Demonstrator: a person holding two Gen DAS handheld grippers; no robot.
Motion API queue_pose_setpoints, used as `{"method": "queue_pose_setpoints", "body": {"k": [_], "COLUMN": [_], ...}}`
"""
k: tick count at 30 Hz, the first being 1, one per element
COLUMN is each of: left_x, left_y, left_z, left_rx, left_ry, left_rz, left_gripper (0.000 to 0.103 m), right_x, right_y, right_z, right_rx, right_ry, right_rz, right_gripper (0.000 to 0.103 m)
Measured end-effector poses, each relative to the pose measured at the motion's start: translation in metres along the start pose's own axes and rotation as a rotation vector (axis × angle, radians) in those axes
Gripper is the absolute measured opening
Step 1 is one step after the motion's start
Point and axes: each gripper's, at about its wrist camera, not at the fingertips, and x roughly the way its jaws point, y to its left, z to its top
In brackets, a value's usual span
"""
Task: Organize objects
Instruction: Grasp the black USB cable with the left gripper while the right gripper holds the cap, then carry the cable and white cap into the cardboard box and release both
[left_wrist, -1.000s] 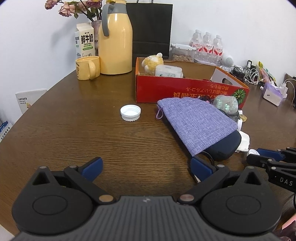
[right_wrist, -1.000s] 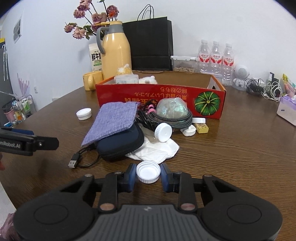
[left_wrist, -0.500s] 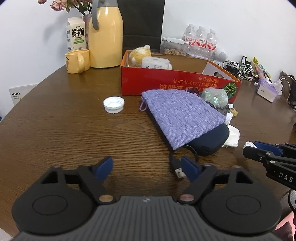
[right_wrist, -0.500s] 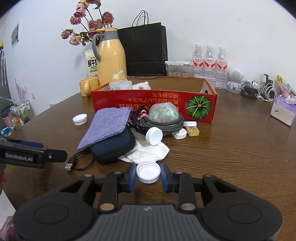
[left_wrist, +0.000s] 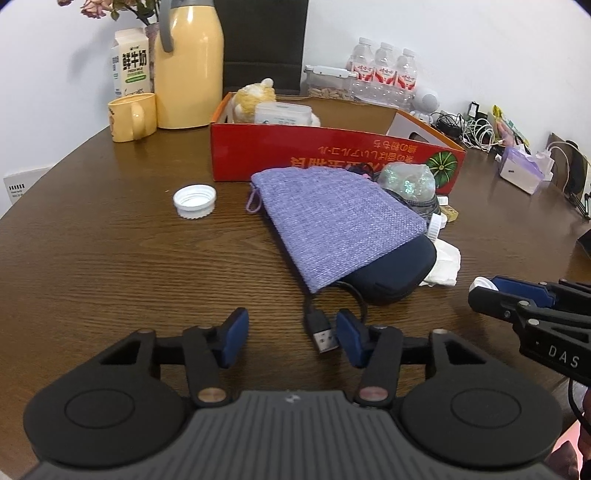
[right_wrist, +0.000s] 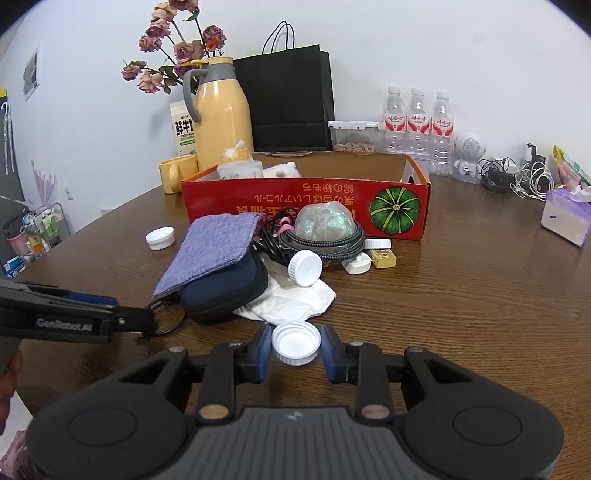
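Dark case (left_wrist: 391, 271) mostly hidden under purple pouch (left_wrist: 332, 225). USB cable (left_wrist: 321, 328) runs behind the case, rest unseen. Flowers (left_wrist: 99, 7) above the milk carton (left_wrist: 131, 61) cropped by top edge.

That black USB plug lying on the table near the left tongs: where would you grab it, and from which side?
Grip the USB plug by its black moulded body, not the metal tip, pads on its two long sides. It lies flat, its cable curling back to the dark case, so come from above and the near side. The left tongs, just closing, already straddle it without pressing.
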Motion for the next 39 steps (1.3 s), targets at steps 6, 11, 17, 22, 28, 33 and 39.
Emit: {"method": "queue_pose_setpoints", "body": {"k": [6,11,17,22,28,33,39], "left_x": [0.001,-0.003,-0.018,-0.031,-0.047,-0.053,-0.045], "left_y": [-0.008,-0.002,0.008,0.019,0.025,0.019,0.007], "left_z": [-0.001,-0.004,-0.004,0.001,0.016,0.039,0.08], "left_rx": [0.027,0.01,0.005,-0.013,-0.021,-0.006,0.005], "left_ry": [-0.01,-0.012,-0.042,-0.077,-0.146,-0.213,-0.288], "left_rz": [-0.025,-0.032,-0.033,-0.028,-0.032,-0.051,-0.061], "left_gripper": [0.016,0.015,0.015,0.015,0.015,0.015,0.015], "right_x": [-0.002,-0.002,-0.006,-0.011,-0.016,-0.015,-0.002], "right_y": [0.002,0.003,0.004,0.004,0.006,0.008,0.006], "right_z": [0.0,0.001,0.004,0.009,0.021,0.04,0.075], "right_rx": [-0.004,-0.007,-0.015,-0.024,-0.048,-0.072,-0.087], "right_ry": [-0.003,-0.007,-0.02,-0.037,-0.07,-0.112,-0.177], "right_rz": [0.0,0.004,0.002,-0.005,-0.013,-0.014,-0.01], "right_gripper": [0.027,0.027,0.027,0.027,0.027,0.027,0.027]}}
